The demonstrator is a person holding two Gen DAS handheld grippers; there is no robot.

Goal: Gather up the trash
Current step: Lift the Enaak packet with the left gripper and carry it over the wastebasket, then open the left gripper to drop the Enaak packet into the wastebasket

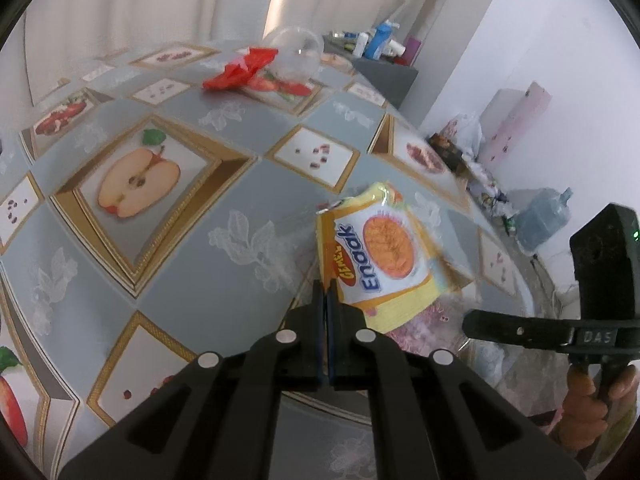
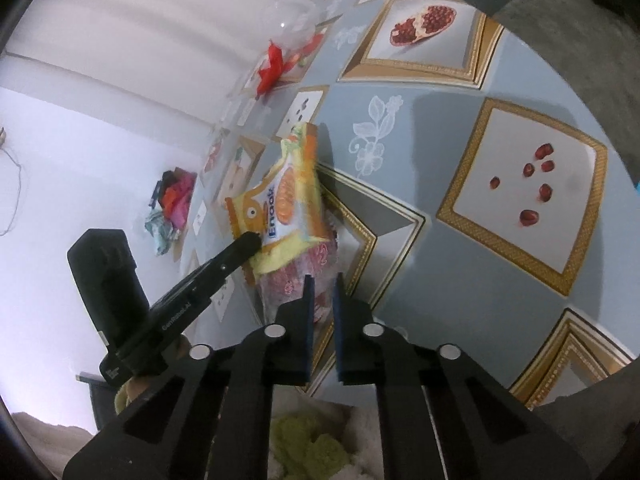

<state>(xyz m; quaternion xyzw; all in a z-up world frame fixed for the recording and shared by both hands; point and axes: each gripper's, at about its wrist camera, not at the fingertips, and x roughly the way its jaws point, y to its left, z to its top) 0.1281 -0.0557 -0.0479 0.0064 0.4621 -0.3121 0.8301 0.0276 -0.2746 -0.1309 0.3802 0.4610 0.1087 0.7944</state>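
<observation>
The yellow snack wrapper (image 1: 384, 256), printed with an orange disc and blue lettering, is crumpled and held above the table (image 1: 248, 200), its lower left corner pinched between the closed fingers of the left gripper (image 1: 327, 292). A pink-patterned clear wrapper (image 2: 304, 276) hangs directly beneath it, touching its lower edge. The right gripper (image 2: 322, 292) points at this pink wrapper; in the right wrist view a narrow gap shows between its fingers with the wrapper's edge in it, and whether the pads press on it cannot be told. No earlier view confirms motion. At the far side of the table, a clear plastic cup (image 1: 298, 54) lies tilted beside a red wrapper (image 1: 240, 70); its contents cannot be made out. The table carries a grey-blue cloth with gold-framed prints of an apple half, pomegranate and seeds. Beyond are white curtains (image 1: 160, 4), a white wall, a dark shelf with bottles (image 1: 376, 46) and a water jug (image 1: 542, 216) on the floor.
</observation>
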